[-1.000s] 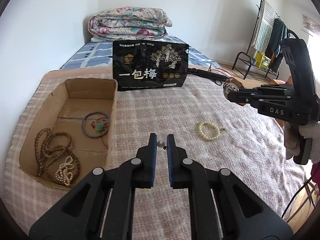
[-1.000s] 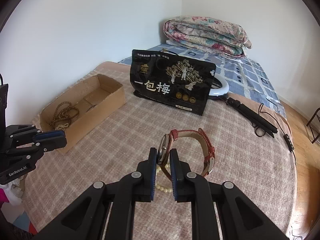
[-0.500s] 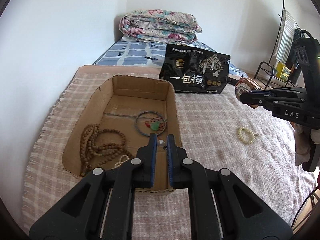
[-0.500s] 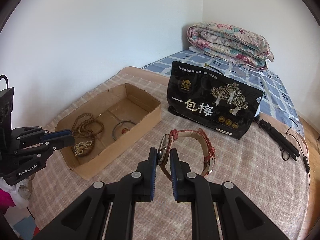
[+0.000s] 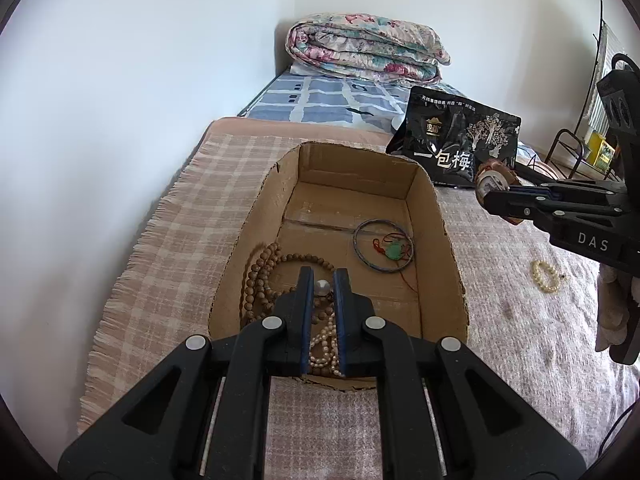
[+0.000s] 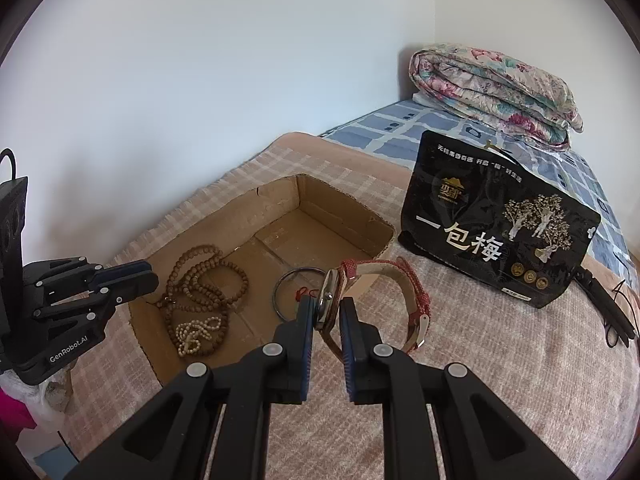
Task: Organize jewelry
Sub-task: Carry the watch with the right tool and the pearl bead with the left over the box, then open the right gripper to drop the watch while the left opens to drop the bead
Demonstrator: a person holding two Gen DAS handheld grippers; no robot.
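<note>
My left gripper (image 5: 322, 285) is shut on a small pearl piece (image 5: 322, 287) and hangs over the near end of the open cardboard box (image 5: 448, 236). The box holds a brown bead necklace (image 5: 260, 276), a small pearl strand (image 5: 325, 340), and a dark bangle (image 5: 383, 245) with a green pendant on red cord (image 5: 394, 250). My right gripper (image 6: 326, 312) is shut on a wristwatch with a red strap (image 6: 416, 300), held just right of the box (image 6: 348, 208). A cream bead bracelet (image 5: 546, 276) lies on the blanket to the right.
A black snack bag (image 6: 496, 236) stands behind the box. A folded floral quilt (image 5: 364, 52) lies at the bed's far end by the wall. Black cables (image 6: 608, 308) lie on the right. A clothes rack (image 5: 592, 128) stands beyond the bed.
Both grippers have moved left toward the box. The left one, with the pearl piece, has gone from the open blanket to above the box's near end; the right one has brought the watch beside the box.
</note>
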